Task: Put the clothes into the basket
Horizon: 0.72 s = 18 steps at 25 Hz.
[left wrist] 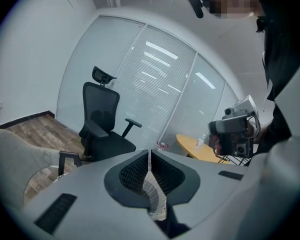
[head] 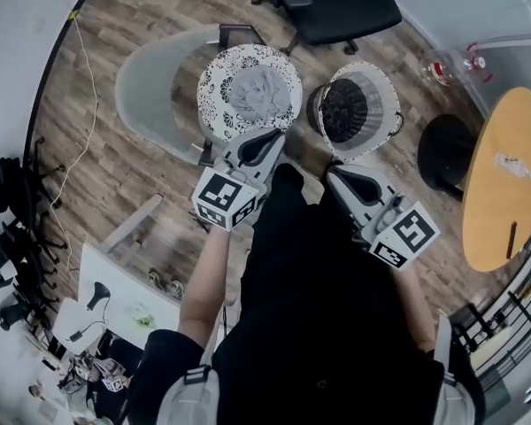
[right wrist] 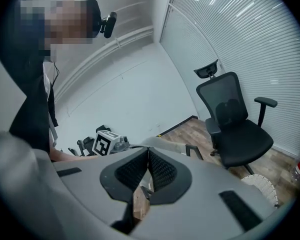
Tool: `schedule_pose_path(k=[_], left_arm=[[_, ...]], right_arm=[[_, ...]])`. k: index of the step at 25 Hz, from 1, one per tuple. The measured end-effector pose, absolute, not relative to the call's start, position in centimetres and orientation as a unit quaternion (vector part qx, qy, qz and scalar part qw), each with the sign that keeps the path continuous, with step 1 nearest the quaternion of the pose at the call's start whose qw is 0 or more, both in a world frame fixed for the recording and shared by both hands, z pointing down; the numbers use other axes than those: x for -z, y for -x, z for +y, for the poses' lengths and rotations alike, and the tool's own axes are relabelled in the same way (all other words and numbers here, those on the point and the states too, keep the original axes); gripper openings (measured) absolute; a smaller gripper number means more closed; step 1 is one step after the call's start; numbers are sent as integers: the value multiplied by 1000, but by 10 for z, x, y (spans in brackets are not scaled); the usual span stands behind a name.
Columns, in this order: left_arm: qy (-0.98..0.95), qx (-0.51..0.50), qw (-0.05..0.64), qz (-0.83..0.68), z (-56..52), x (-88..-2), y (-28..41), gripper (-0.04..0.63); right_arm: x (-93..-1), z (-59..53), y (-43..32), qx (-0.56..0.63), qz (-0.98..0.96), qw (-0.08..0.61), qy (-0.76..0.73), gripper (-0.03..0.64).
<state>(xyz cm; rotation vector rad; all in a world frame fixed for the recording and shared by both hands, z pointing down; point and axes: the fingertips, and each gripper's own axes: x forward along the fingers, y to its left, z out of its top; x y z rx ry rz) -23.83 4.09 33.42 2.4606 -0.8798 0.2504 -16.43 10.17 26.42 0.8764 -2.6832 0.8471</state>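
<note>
**Operator:** Where am I in this step?

**Guide:** You hold the black cloth garment (head: 310, 273) up in front of you. It hangs from both grippers down toward your body and is not yet in any basket. Your left gripper (head: 267, 142) is clenched on its top edge, and your right gripper (head: 338, 177) pinches that same edge a little way along. In each gripper view the pads meet, with dark cloth showing just beneath them.

**Operator:** How do I drop it well?

**Guide:** I judge the round white basket with the dark floral pattern (head: 214, 78) to be your target, because a grey cloth (head: 252, 91) already lies in it. It sits just beyond your left gripper. A white perforated basket (head: 385, 91) stands beside it, ahead of your right gripper, so aim left. Carry both grippers together over the patterned rim. Lower them until the hanging bulk folds inside, then release both at once. The cloth is long and limp, so a trailing hem could drape over the rim.

**Operator:** And the garment itself?

**Guide:** It is plain black, matte and soft, with no print that I can make out. It falls as one broad sheet.
</note>
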Motion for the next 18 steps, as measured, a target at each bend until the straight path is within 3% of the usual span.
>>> schedule_pose_path(k=[10, 18], left_arm=[[-895, -122, 277, -328, 18, -396, 256, 24], [-885, -149, 297, -326, 3, -452, 262, 84]], right_arm=[[-280, 100, 176, -308, -896, 120, -297, 17], [-303, 103, 171, -339, -877, 133, -313, 17]])
